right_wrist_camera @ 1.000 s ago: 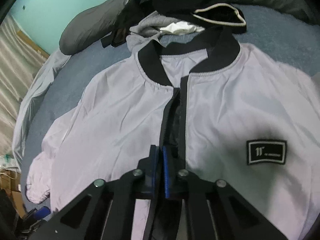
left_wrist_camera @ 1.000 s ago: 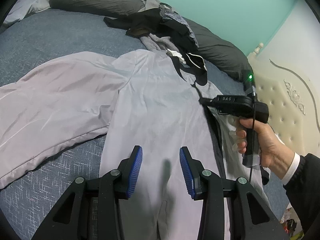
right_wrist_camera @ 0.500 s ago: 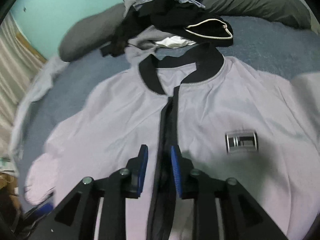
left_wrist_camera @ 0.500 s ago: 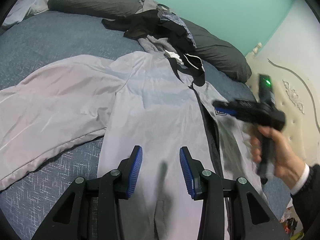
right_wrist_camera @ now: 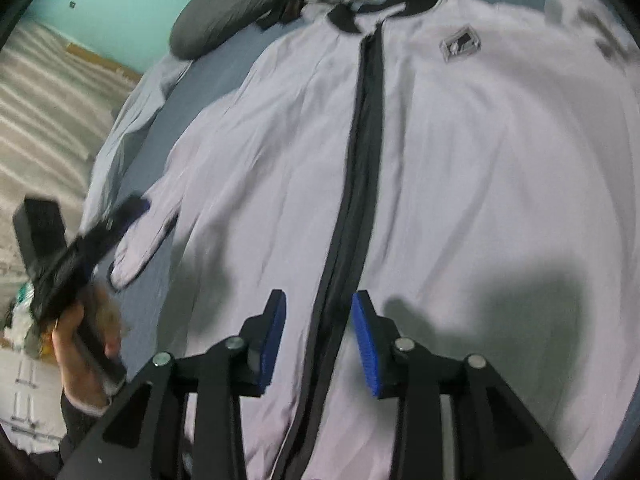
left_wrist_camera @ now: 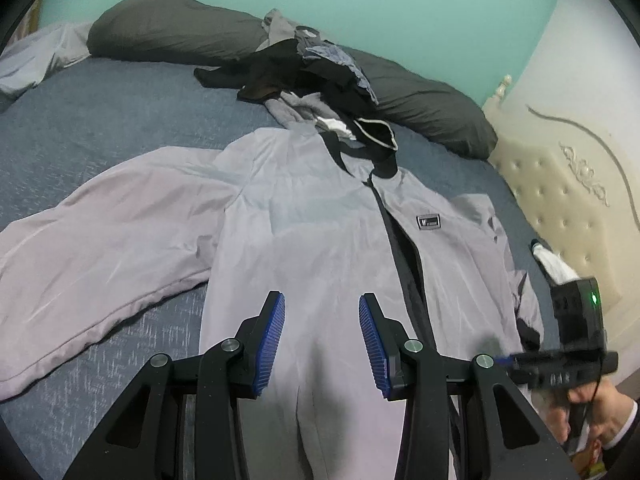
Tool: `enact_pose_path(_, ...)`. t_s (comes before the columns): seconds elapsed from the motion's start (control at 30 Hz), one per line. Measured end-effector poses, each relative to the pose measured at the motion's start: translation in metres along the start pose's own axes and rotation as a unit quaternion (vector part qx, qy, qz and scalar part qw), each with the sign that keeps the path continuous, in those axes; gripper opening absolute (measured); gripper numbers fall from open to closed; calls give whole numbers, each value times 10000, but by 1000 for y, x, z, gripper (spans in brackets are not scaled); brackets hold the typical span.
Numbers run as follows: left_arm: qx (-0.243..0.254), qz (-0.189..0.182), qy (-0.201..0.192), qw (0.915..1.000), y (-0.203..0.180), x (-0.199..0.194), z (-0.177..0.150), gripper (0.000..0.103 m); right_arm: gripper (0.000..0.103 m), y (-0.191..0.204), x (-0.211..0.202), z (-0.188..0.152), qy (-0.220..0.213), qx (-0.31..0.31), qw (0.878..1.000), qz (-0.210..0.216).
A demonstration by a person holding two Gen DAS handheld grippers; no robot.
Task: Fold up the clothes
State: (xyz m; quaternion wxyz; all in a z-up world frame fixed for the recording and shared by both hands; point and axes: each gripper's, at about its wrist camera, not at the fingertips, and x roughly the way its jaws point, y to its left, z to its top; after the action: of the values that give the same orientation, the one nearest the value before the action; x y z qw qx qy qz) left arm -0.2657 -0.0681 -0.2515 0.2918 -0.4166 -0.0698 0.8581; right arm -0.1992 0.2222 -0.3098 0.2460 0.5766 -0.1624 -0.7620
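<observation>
A pale lilac-grey jacket (left_wrist_camera: 304,232) with a black collar, black front placket and a small chest patch (left_wrist_camera: 428,222) lies face up on the blue bed, one sleeve (left_wrist_camera: 100,248) spread to the left. My left gripper (left_wrist_camera: 322,340) hovers open over the jacket's lower left front, with nothing between its blue pads. In the right wrist view the same jacket (right_wrist_camera: 460,168) fills the frame. My right gripper (right_wrist_camera: 319,338) is open above the black placket (right_wrist_camera: 356,184), holding nothing. Each gripper shows blurred in the other's view, held by a hand.
A heap of dark and grey clothes (left_wrist_camera: 316,80) lies by the collar in front of two dark grey pillows (left_wrist_camera: 172,28). A cream tufted headboard (left_wrist_camera: 560,192) stands at the right. Blue bedsheet (left_wrist_camera: 100,120) lies bare on the left. The bed's edge and floor clutter (right_wrist_camera: 24,320) sit at left.
My right gripper was shut on the black placket, then opened and let it go, drawing back toward the jacket's lower part. The left gripper stayed open and nearly still.
</observation>
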Motion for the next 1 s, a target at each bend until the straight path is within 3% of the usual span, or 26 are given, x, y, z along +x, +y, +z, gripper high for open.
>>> enact_pose_path(0.17, 195, 133, 185, 9996, -10, -20, -5, 42, 35, 25, 11, -32, 597, -311, 9977, -58)
enact_pose_path(0.4, 440, 365, 170, 9982, -19, -59, -10, 42, 35, 38, 25, -57, 1021, -248, 9944, -120)
enact_pose_path(0.67, 599, 543, 179, 9966, -26, -94, -20, 42, 35, 36, 28, -74, 1078, 30, 9941, 96)
enact_pose_path(0.77, 607, 581, 247, 9962, -24, -98, -27, 42, 28, 34, 33, -79, 1124, 139, 9935, 146)
enact_pose_path(0.9, 508, 566, 346, 9965, -17, -102, -32, 42, 5, 26, 32, -84, 1088, 226, 9937, 125)
enact_pose_path(1.0, 524, 605, 423, 9959, -13, -102, -36, 42, 3, 23, 24, -84, 992, 204, 9948, 130)
